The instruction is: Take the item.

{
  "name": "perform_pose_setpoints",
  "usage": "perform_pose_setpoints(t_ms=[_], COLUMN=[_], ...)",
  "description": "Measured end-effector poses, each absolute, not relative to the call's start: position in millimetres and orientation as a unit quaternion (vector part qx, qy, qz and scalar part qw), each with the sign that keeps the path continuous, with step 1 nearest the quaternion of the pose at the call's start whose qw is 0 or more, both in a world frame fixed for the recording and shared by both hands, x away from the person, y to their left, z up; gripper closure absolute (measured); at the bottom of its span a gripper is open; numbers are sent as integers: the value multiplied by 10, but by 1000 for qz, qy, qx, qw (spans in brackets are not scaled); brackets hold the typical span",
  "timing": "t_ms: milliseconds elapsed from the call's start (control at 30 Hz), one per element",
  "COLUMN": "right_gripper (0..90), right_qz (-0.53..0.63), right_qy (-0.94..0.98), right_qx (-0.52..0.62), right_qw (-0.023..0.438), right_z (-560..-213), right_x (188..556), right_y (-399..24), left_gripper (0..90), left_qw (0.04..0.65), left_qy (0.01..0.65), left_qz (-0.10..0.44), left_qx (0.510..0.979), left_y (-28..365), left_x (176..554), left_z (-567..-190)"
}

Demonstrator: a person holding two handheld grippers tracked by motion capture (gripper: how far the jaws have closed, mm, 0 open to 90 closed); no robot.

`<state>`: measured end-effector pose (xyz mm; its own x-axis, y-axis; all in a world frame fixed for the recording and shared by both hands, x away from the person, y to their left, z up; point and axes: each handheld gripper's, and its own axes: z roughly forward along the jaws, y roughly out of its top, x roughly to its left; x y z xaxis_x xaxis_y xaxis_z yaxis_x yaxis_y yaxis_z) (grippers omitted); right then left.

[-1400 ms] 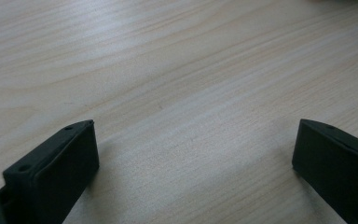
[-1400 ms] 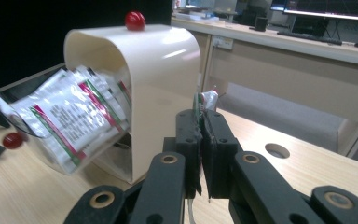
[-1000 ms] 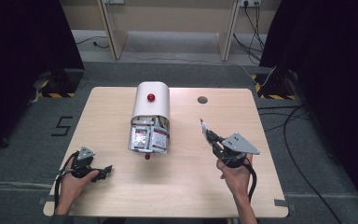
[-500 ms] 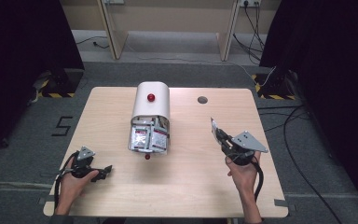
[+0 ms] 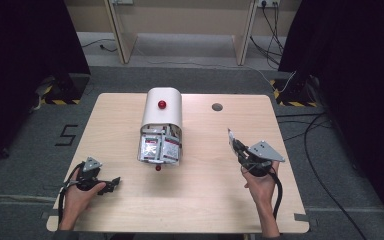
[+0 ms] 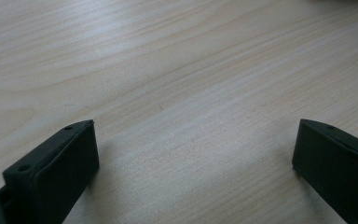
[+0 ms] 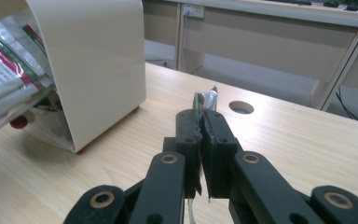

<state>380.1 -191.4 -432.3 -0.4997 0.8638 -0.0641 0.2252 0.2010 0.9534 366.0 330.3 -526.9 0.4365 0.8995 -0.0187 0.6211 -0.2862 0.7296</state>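
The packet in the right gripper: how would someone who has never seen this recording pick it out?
Start at the white box mid-table, its open end spilling packets. Look to the right gripper, near the table's right edge. The packet is pinched between its shut jaws, standing alone above the wood.

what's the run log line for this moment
left gripper: open, on table | right gripper: shut on packet | box: packets inside

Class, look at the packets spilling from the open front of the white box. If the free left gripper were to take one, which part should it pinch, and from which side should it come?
Probably pinch the loose edge of a front packet that overhangs the white box. Come from the person's side, low along the table, since the box's curved cover shields top and back. The left gripper is open.
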Motion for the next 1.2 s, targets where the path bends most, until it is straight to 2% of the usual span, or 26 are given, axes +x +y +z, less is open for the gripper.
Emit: perform_pose_setpoints(t_ms=[633,800,1200], right_gripper=[862,862,856], right_qz=[455,454,404], right_qy=[727,730,766], right_qx=[402,412,386], right_qw=[321,301,318], right_z=[-4591,-4720,-4864], right_x=[3947,4005,4024], right_y=[-1944,-1962,-1818], left_gripper=[0,0,0], left_qw=[341,342,342], left_qy=[490,490,490], left_qz=[204,204,204], left_qx=[776,775,776], left_y=[3302,3302,3302], left_x=[3659,3659,3659], left_z=[-5269,-5269,-5269])
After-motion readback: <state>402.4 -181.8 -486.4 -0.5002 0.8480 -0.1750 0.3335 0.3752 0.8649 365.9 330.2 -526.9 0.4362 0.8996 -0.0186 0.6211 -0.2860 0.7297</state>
